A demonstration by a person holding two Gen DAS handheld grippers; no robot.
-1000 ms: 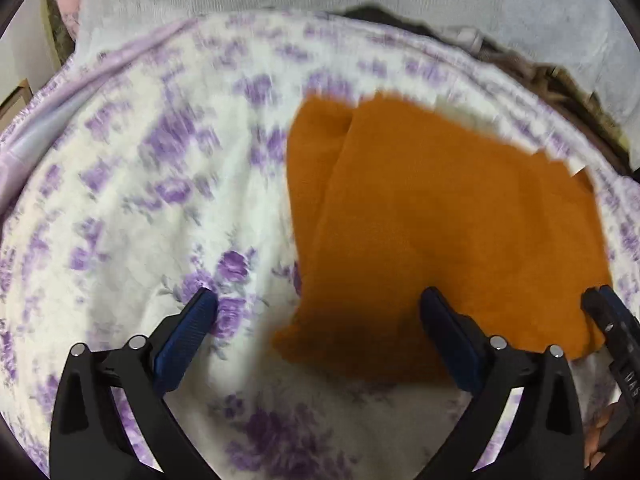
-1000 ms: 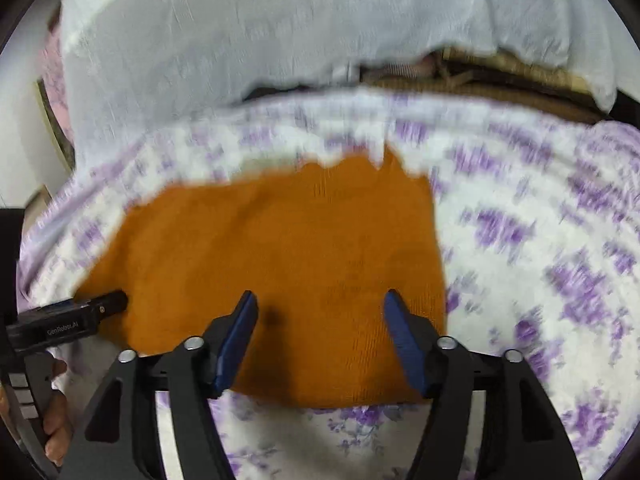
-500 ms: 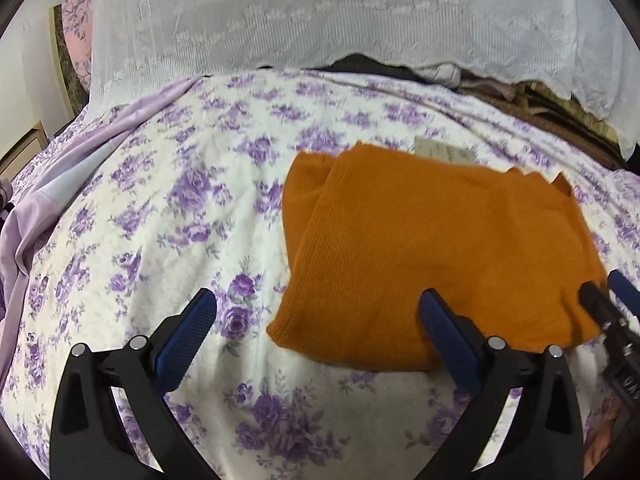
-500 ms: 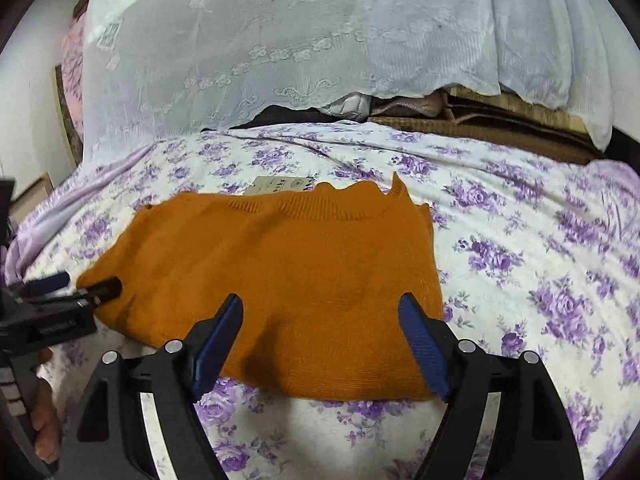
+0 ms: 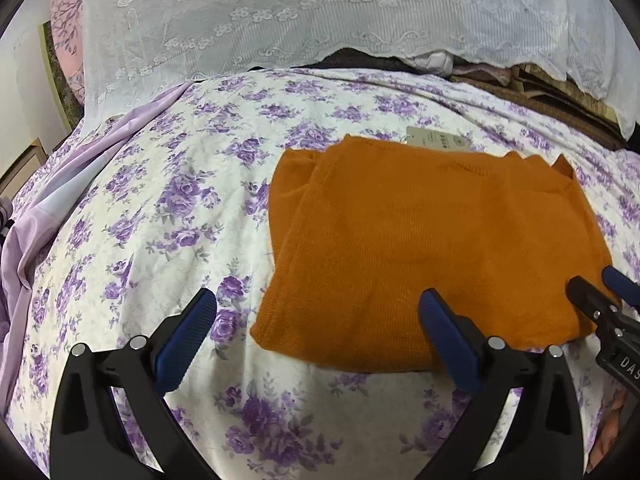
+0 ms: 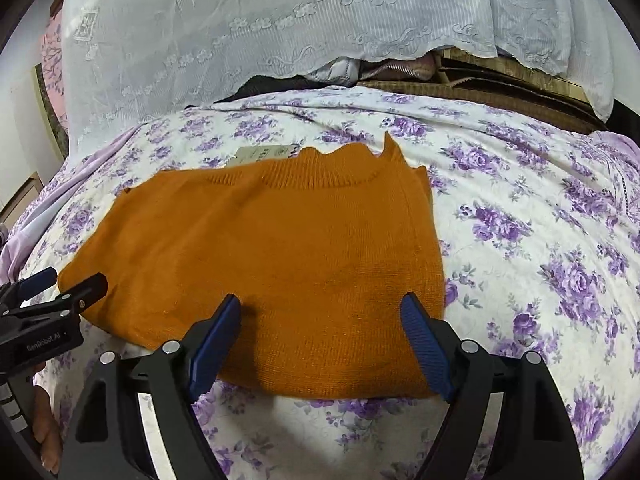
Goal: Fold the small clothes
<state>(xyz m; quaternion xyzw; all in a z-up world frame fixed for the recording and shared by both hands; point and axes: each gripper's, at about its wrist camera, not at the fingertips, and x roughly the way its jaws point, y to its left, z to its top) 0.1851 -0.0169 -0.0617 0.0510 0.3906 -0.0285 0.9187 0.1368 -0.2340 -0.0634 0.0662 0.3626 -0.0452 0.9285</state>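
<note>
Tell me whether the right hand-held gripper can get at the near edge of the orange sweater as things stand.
Probably yes. The right hand-held gripper is open, its fingers straddling the near part of the orange sweater, which lies flat on the floral bedsheet. Nothing lies between them.

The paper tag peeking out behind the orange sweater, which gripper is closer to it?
Left, by a little. The left gripper is open over the sweater's left corner; the right gripper, open at its right, faces the tag.

Folded sweater [image 5: 432,248] lies on bedsheet [image 5: 168,208], lace cloth [image 5: 280,20] behind it.
</note>
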